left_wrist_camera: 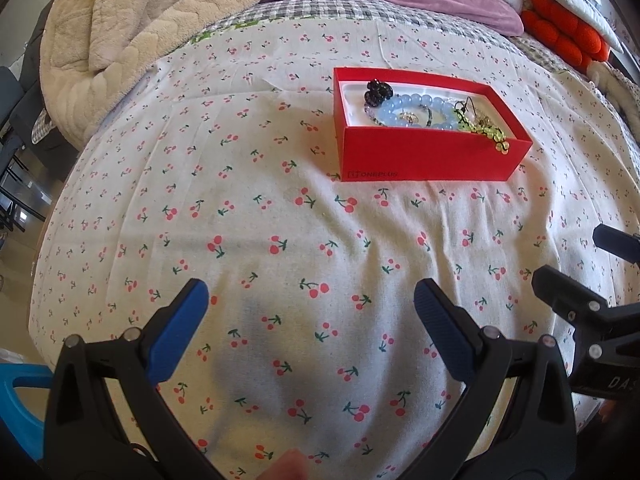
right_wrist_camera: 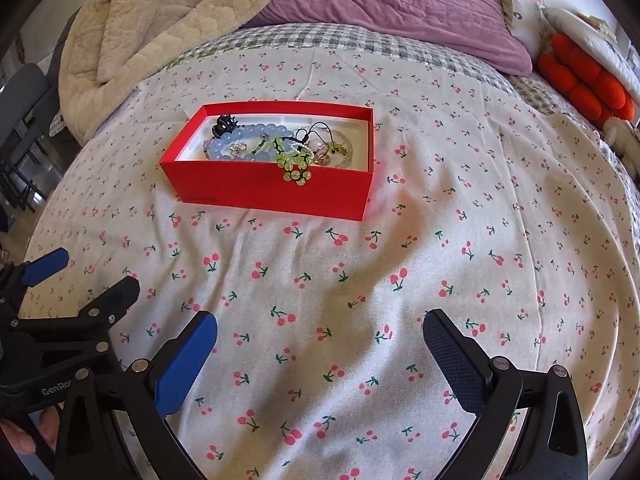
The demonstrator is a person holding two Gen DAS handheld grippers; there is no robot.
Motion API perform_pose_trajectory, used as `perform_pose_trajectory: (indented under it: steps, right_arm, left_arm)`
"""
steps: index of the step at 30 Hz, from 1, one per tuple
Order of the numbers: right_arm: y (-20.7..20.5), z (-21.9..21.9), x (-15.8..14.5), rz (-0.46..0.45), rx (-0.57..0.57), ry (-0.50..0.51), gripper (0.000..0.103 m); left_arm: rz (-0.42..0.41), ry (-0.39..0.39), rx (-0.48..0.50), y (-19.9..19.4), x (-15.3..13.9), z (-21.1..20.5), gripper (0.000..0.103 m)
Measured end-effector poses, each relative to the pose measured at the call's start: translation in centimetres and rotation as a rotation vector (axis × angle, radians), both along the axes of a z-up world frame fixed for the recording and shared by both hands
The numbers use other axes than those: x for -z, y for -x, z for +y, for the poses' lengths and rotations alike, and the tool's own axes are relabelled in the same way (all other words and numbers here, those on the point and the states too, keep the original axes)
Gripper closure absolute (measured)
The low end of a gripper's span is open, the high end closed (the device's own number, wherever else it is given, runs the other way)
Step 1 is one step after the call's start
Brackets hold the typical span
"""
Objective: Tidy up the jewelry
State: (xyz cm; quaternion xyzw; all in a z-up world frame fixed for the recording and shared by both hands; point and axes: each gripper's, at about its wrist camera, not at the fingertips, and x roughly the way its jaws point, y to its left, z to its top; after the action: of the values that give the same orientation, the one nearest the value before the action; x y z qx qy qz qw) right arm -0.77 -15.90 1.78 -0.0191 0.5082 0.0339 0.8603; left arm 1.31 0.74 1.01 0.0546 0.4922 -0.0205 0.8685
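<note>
A red open box [left_wrist_camera: 424,154] [right_wrist_camera: 256,190] sits on the cherry-print bed cover. Inside lie a pale blue bead bracelet [left_wrist_camera: 416,108] [right_wrist_camera: 240,140], a black flower piece [left_wrist_camera: 378,90] [right_wrist_camera: 225,123], and a yellow-green bead string [left_wrist_camera: 490,132] [right_wrist_camera: 294,162] that hangs over the near wall. Small rings and a pearl strand [right_wrist_camera: 340,148] fill the right end. My left gripper [left_wrist_camera: 312,300] hovers open over bare cloth, well short of the box. My right gripper [right_wrist_camera: 320,330] is open too, also short of the box, holding nothing.
A beige quilted blanket [left_wrist_camera: 120,28] is heaped at the back left, a purple pillow [right_wrist_camera: 400,4] at the back, orange cushions [right_wrist_camera: 584,80] at the right. The bed's left edge drops to the floor near a blue stool [left_wrist_camera: 20,404]. A person's fingers [right_wrist_camera: 36,432] grip the left handle.
</note>
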Motion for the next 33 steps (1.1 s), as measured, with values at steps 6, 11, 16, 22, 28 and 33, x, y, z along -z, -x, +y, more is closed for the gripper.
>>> perform_pose_trajectory:
  steps: [6, 11, 16, 22, 28, 33]
  right_arm:
    - [0.04, -0.05, 0.04, 0.005, 0.001, -0.004, 0.000]
    - [0.17, -0.17, 0.06, 0.005, 0.005, -0.005, 0.000]
    - [0.22, -0.24, 0.09, 0.006, 0.008, -0.003, 0.000]
    - [0.16, -0.23, 0.20, 0.009, 0.004, 0.000, 0.000]
    - [0.17, -0.14, 0.28, 0.010, 0.002, 0.004, 0.000]
    - [0.16, -0.14, 0.27, 0.011, 0.002, 0.002, 0.000]
  left_arm:
    - [0.001, 0.004, 0.008, 0.13, -0.02, -0.17, 0.001]
    - [0.001, 0.003, 0.011, 0.23, -0.03, -0.17, 0.001]
    - [0.000, 0.005, 0.008, 0.25, -0.08, -0.11, 0.001]
    - [-0.001, 0.003, 0.013, 0.30, -0.12, -0.25, 0.001]
    - [-0.003, 0.004, 0.012, 0.32, -0.17, -0.30, 0.001]
    - [-0.003, 0.003, 0.012, 0.32, -0.16, -0.29, 0.001]
